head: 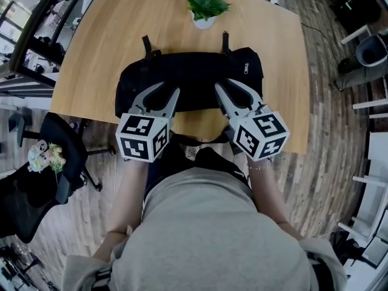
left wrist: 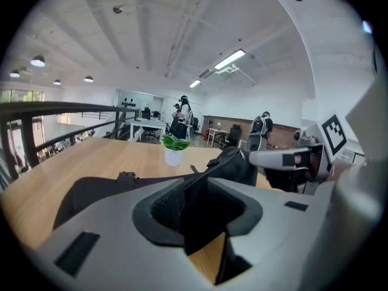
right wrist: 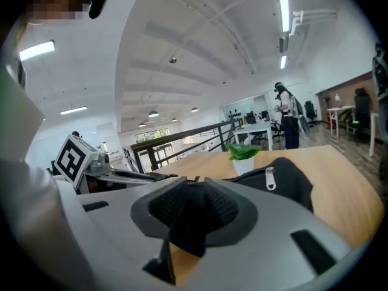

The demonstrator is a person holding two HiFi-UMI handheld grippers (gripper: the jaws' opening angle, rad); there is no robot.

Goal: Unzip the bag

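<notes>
The black soft-fabric bag lies slumped on the light wooden tabletop, its near edge between the parted jaws of your left gripper and right gripper, neither pinching it. It looks light and limp and will likely bunch and drag, so pin cloth beside the zip and take the small silver zipper pull, ahead-right of the right jaws.

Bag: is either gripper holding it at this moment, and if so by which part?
Neither holds it. The left gripper and right gripper sit at the near edge of the black bag with jaws apart; fabric lies between them, unpinched.
</notes>
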